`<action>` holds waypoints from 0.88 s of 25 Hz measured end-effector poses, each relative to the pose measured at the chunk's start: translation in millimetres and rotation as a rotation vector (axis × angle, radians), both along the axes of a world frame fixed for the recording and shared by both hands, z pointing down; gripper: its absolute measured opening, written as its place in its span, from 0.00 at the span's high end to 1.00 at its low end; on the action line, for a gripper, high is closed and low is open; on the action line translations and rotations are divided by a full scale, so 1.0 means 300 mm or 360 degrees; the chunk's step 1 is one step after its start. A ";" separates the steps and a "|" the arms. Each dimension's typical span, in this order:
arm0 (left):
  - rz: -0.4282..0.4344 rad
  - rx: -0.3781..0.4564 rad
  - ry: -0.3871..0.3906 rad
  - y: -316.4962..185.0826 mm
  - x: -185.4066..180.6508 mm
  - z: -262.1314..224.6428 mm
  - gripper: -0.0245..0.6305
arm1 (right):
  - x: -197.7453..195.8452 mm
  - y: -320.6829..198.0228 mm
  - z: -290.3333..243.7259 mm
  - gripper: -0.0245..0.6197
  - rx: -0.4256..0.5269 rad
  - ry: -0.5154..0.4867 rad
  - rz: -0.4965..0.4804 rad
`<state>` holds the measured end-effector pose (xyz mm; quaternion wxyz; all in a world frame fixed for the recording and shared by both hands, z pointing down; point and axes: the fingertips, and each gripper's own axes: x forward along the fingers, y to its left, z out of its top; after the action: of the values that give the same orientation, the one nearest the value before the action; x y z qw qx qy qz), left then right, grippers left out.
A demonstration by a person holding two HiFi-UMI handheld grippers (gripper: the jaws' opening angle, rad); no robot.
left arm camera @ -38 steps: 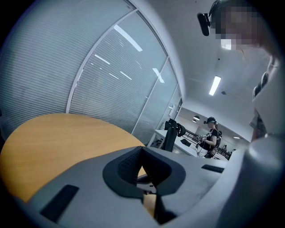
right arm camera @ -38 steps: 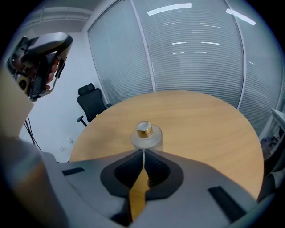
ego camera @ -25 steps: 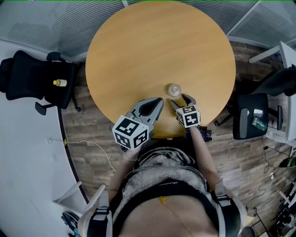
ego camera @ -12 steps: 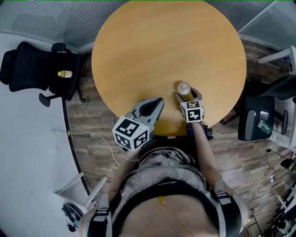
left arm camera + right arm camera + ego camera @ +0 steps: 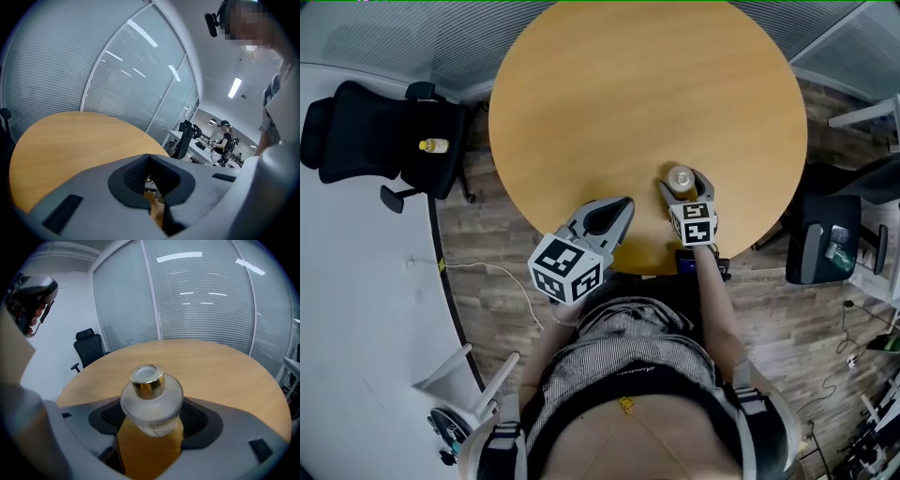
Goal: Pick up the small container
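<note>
The right gripper [image 5: 684,183] has just been opening its jaws, and they now stand spread on either side of the small frosted-glass bottle [image 5: 151,399], their pads beside its body without pressing on it. The bottle stands upright, its gold cap [image 5: 147,376] on top, on the round wooden table [image 5: 628,94] near the edge closest to the person. The left gripper [image 5: 621,205] hangs over that same near edge, well apart from the bottle, its jaws pressed together on nothing.

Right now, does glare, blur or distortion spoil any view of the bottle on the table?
Right gripper view: bottle sharp, light streaks glare on the glass wall, fisheye bends its frames. Head view: even light, table edge bowed. Left gripper view: dark corners, ceiling lamp blown out.
</note>
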<state>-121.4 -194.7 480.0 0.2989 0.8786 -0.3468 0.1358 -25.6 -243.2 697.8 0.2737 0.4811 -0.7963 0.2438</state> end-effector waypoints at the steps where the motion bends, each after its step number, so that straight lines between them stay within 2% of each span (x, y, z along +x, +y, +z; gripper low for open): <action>1: 0.0005 -0.0002 -0.0003 0.001 0.000 0.003 0.96 | 0.000 0.000 0.005 0.44 0.0003 0.0005 0.0007; 10: 0.0039 -0.0005 -0.0021 -0.003 -0.019 0.006 0.96 | -0.006 -0.015 -0.001 0.44 0.0056 -0.0005 0.0077; 22: 0.0078 0.0002 -0.0004 -0.018 -0.002 0.014 0.96 | -0.014 -0.027 0.004 0.43 0.0122 -0.0057 -0.0094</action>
<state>-121.9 -200.0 484.1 0.2946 0.8868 -0.3257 0.1442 -29.7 -251.2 699.1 0.2479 0.4629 -0.8238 0.2136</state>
